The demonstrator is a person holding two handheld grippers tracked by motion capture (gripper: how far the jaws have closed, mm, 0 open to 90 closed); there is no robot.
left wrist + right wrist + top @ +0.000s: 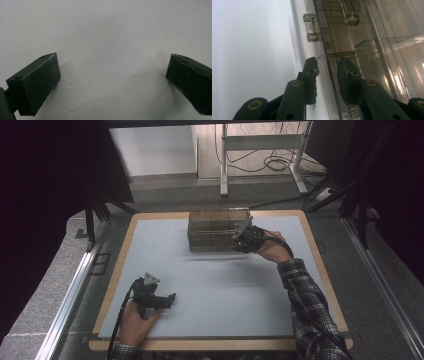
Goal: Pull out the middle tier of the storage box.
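High view: a clear box (pixel 216 230) sits at the far middle of the counter (pixel 210 285). The right hand-held gripper (pixel 243 238) is at the box's right end, and the left hand-held gripper (pixel 169 300) rests near the front left, well apart from the box.
Left gripper view: jaws spread wide over bare counter (pixel 112 37).
Right gripper view: jaws (one on each side) straddle a clear box wall (pixel 329 75) with a gap left; two metal knobs (pixel 310 27) stand farther up.
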